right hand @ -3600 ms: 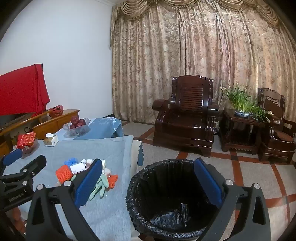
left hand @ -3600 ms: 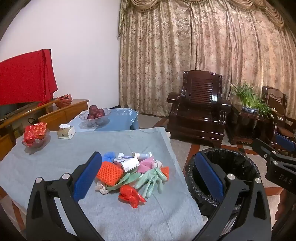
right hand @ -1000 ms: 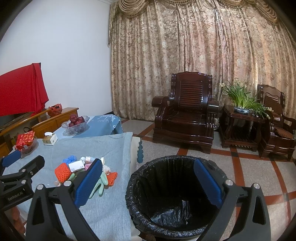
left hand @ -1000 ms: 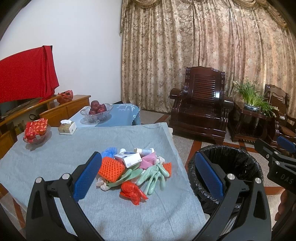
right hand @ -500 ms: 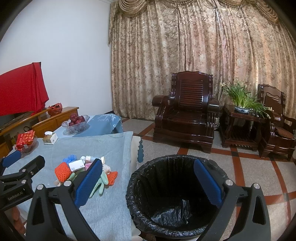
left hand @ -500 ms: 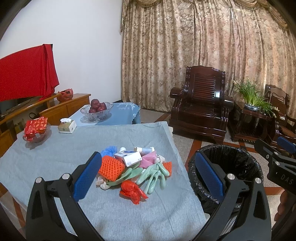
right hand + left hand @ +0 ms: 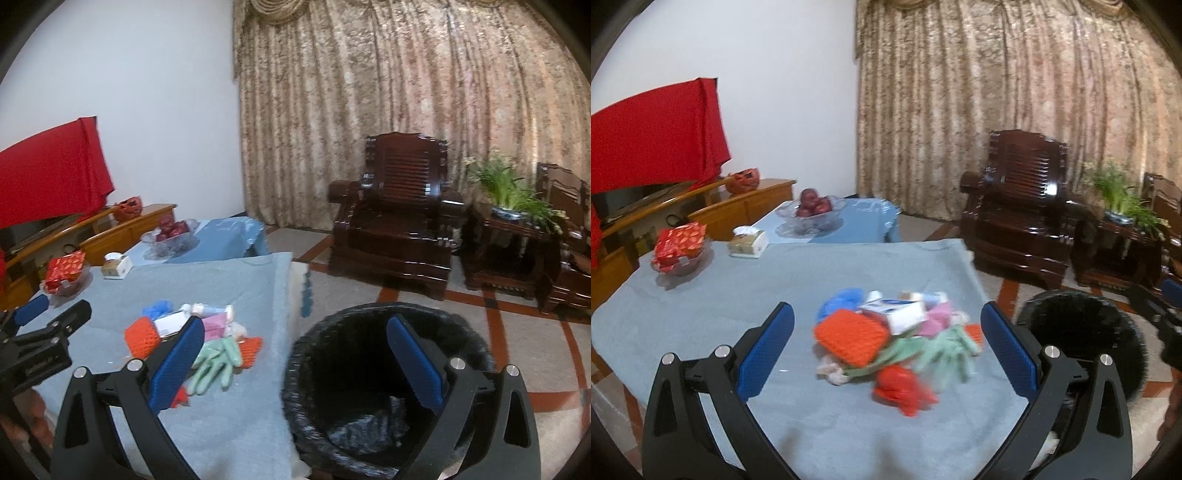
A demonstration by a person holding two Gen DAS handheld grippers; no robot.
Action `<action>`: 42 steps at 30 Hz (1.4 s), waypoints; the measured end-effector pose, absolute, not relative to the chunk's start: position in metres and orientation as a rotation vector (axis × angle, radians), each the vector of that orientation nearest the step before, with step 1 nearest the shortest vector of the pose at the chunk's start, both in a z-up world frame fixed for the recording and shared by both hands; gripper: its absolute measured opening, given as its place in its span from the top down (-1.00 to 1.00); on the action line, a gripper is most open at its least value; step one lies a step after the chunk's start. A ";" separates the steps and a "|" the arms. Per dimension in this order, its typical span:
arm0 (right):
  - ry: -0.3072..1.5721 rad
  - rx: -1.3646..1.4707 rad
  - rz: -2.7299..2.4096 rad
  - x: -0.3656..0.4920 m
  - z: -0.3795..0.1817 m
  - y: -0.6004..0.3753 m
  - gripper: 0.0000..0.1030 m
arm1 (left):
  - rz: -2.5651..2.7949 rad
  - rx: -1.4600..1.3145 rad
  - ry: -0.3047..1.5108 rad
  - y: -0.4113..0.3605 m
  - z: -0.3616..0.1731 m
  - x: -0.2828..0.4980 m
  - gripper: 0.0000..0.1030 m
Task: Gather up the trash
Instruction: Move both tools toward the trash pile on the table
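Nearest us, the left gripper [image 7: 886,343] hangs above the grey-clothed table [image 7: 701,306], its blue-padded fingers [image 7: 764,350] spread wide and holding nothing. The right gripper [image 7: 295,354] is likewise wide apart and empty, poised over the black-lined trash bin [image 7: 369,454], which stands on the floor just beside the table's near corner.

Between the left gripper's fingers, and below them, lies the trash pile [image 7: 894,339]: a crumpled red wrapper [image 7: 901,387] nearest, green rubber gloves [image 7: 945,354], an orange mesh pad [image 7: 853,336] and a small white box [image 7: 897,312], with blue and pink scraps behind. The pieces overlap and touch one another.

We judge the main risk to be an untidy grasp. Closing on the limp gloves or the mesh may drag neighbouring pieces along, and these could drop off the table edge short of the bin. The wrapper is thin and may slip from the pads. The left view is smeared, so exact edges are uncertain.

Farther back stand a tissue box [image 7: 748,242], a red packet in a glass dish [image 7: 679,245] and a fruit bowl [image 7: 810,214]; we take these not to be trash, and a wide sweep could strike them.
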State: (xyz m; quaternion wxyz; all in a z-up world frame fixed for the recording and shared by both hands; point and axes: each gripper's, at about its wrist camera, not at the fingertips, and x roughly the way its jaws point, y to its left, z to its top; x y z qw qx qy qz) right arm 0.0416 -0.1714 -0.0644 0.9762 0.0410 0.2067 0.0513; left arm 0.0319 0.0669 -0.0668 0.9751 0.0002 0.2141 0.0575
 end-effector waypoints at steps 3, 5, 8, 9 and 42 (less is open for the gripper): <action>0.428 0.078 0.155 0.052 -0.073 -0.152 -0.88 | 0.154 -0.010 0.437 0.090 -0.075 0.034 -0.90; 0.438 0.075 0.180 0.060 -0.079 -0.141 -0.88 | 0.180 0.000 0.451 0.103 -0.082 0.037 -0.90; 0.459 0.066 0.216 0.073 -0.088 -0.124 -0.88 | 0.199 0.017 0.472 0.115 -0.088 0.046 -0.90; 0.463 0.064 0.224 0.077 -0.091 -0.118 -0.88 | 0.204 0.020 0.487 0.119 -0.094 0.049 -0.90; 0.600 0.000 0.351 0.178 -0.131 -0.051 -0.43 | 0.056 -0.062 0.636 0.131 -0.164 0.147 0.82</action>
